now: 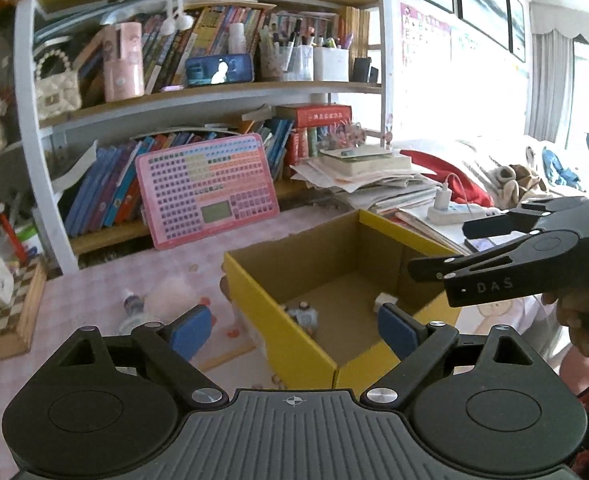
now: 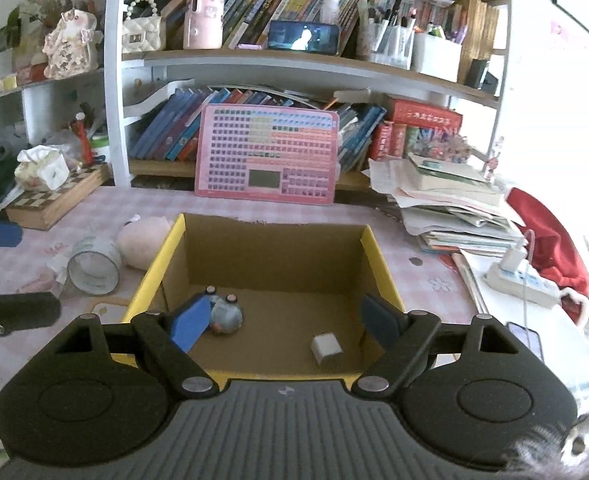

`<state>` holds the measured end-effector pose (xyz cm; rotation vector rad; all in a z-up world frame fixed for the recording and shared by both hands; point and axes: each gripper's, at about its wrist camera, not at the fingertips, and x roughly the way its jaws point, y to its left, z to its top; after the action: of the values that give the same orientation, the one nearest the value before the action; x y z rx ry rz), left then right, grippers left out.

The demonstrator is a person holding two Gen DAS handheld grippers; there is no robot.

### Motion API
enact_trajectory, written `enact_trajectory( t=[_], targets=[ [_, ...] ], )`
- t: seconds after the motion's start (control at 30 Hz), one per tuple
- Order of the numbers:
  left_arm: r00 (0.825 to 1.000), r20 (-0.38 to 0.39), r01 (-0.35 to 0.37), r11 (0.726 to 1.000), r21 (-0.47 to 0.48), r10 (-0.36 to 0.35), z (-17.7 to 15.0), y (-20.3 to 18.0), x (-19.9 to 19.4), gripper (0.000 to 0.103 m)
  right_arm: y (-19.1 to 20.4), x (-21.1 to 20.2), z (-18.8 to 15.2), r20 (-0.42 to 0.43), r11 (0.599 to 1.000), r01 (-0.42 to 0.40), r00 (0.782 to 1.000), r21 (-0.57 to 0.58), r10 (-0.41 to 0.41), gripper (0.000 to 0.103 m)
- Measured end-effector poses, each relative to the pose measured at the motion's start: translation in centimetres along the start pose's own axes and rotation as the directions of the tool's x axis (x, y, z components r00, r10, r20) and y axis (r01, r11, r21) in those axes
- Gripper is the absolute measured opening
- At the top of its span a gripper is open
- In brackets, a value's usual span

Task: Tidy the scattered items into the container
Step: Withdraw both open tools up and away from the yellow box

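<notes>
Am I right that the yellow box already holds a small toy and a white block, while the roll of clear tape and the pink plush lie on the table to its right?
Not quite: the tape and plush lie left of the box, as the right wrist view shows. The toy and block are inside.

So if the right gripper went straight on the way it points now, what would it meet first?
Probably the cardboard floor inside the yellow box, between the small round toy and the white block. The right gripper is open and empty; depth is uncertain.
</notes>
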<state>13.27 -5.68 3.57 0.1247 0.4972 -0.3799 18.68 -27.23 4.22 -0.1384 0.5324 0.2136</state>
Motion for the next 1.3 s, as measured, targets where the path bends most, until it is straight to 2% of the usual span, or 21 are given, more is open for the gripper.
enact_trajectory(
  t=[0.3, 0.7, 1.03, 1.3],
  targets=[
    [0.999, -0.019, 0.041, 0.999, 0.01, -0.041, -2.9, 1.7, -3.5, 0.093, 4.0, -3.3, -2.8, -0.026, 0.998, 0.058, 0.998, 0.035, -0.057, 0.083],
    [0.996, -0.074, 0.038, 0.999, -0.015, -0.039, -6.2, 3.8, -6.2, 0.093, 8.7, -5.2, -6.2, -0.101, 0.998, 0.059, 0.993, 0.019, -0.056, 0.084],
    [0.993, -0.117, -0.022, 0.998, -0.067, 0.014, -8.5, 5.8, -6.8, 0.093, 12.1, -4.0, -7.4, -0.172, 0.999, -0.027, 0.985, -0.045, 0.019, 0.084],
    [0.99, -0.11, -0.103, 0.99, -0.098, 0.092, -8.8, 7.9, -7.5, 0.093, 15.9, -2.1, -6.3, -0.164, 0.98, -0.144, 0.979, -0.14, 0.121, 0.082]
  ],
)
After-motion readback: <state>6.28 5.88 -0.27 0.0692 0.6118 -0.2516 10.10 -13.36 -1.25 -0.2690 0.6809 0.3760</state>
